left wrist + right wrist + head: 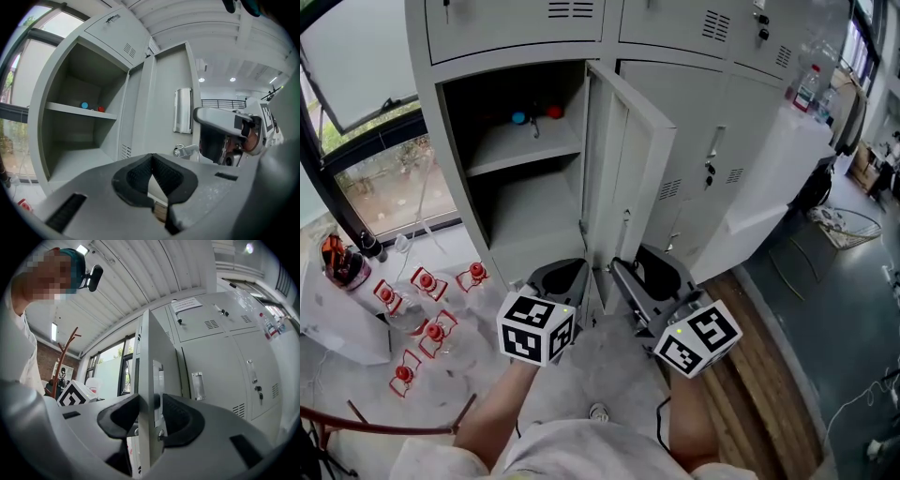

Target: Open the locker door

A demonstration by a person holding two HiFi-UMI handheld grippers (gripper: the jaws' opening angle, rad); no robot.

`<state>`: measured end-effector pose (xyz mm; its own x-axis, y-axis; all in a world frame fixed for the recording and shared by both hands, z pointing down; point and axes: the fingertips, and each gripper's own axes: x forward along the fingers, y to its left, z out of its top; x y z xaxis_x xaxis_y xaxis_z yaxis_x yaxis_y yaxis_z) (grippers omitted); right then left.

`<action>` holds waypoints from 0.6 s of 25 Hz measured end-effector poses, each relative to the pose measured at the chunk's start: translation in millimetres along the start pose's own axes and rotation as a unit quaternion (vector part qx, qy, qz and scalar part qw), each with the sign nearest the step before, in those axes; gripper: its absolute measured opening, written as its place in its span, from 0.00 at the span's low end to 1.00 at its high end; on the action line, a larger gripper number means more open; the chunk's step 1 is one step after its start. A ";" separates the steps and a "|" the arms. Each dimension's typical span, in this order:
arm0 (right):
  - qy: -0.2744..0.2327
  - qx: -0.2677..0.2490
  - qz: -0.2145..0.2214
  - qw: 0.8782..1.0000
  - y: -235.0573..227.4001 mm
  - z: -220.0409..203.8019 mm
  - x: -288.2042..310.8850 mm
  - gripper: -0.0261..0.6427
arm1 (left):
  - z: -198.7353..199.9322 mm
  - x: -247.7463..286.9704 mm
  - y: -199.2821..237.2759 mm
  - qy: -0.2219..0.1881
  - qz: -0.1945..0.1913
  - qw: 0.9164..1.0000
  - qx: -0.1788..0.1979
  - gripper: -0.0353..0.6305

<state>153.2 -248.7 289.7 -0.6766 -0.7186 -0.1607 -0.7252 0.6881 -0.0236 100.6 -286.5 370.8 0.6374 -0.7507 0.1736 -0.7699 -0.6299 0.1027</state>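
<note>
While the locker door (628,159) stands swung out from the locker (452,155), the right gripper (635,262) straddles its free edge, jaws wide, not clamping; the left gripper (558,274), nearer the locker's opening, is closed and empty.

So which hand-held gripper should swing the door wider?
Right. The right hand-held gripper has the door edge between its jaws; the left hand-held gripper is shut and empty, facing the open locker.

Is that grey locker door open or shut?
Open. The locker door stands swung well out from its compartment, leaving the shelf inside in plain view.
</note>
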 end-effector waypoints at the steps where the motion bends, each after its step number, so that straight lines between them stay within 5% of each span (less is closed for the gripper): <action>1: -0.001 0.001 -0.002 1.000 -4.2 0.4 -3.1 0.26 | -0.3 2.9 -2.6 0.001 0.000 1.000 0.001 0.06; 15: -0.002 -0.005 -0.020 1.000 -62.9 5.9 -34.8 0.19 | 5.8 48.7 -41.3 0.000 -0.003 1.000 0.008 0.06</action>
<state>223.1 -266.3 290.9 -0.6462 -0.7454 -0.1635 -0.7532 0.6574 -0.0204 163.7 -298.2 369.4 0.6412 -0.7474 0.1739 -0.7661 -0.6366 0.0889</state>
